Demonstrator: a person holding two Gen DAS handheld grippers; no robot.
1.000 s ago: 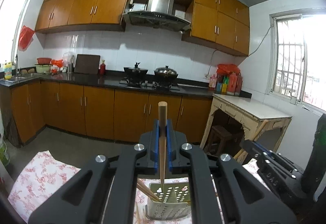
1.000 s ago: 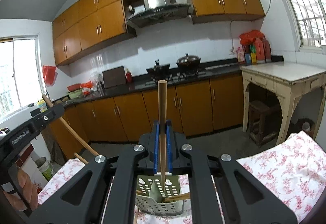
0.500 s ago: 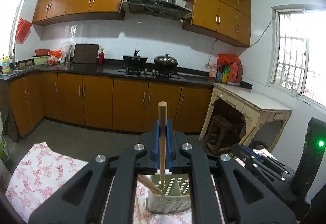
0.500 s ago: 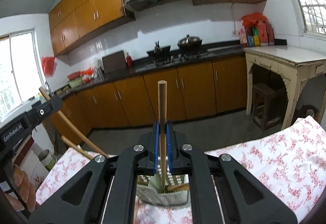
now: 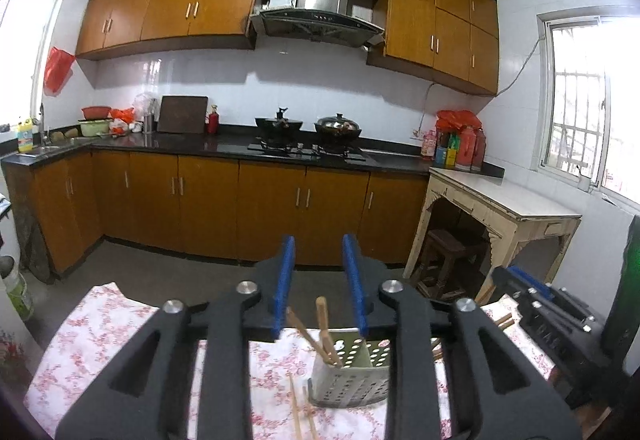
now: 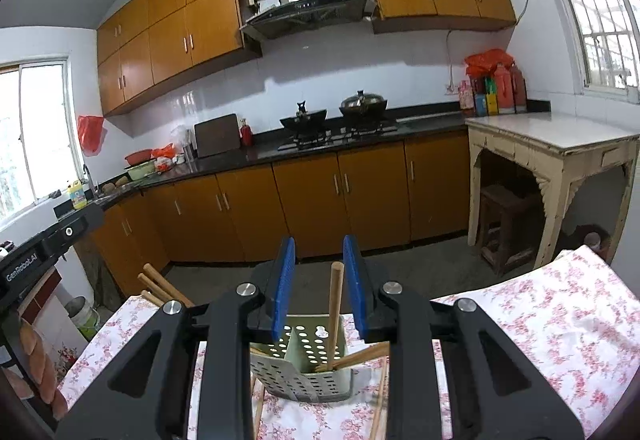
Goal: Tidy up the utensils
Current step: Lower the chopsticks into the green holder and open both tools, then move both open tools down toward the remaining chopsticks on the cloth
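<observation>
You face a kitchen with orange-brown wooden cabinets (image 5: 256, 196) below a black countertop (image 5: 224, 149) and more above, flanking a steel range hood (image 5: 320, 14). White tiled wall (image 5: 248, 84) behind the stove (two pots sit on it). To your right stands a worn cream table (image 6: 552, 144) under a barred window (image 5: 584, 96); daylight enters from both sides.

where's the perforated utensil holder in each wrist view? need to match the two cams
Left wrist: utensil holder sits bottom centre, just right of the gap between the left gripper fingers, chopsticks standing in it.
Right wrist: holder bottom centre, below the right gripper, divider wall visible, one chopstick upright inside.
Shared landmark: range hood, above the stove in both.
</observation>
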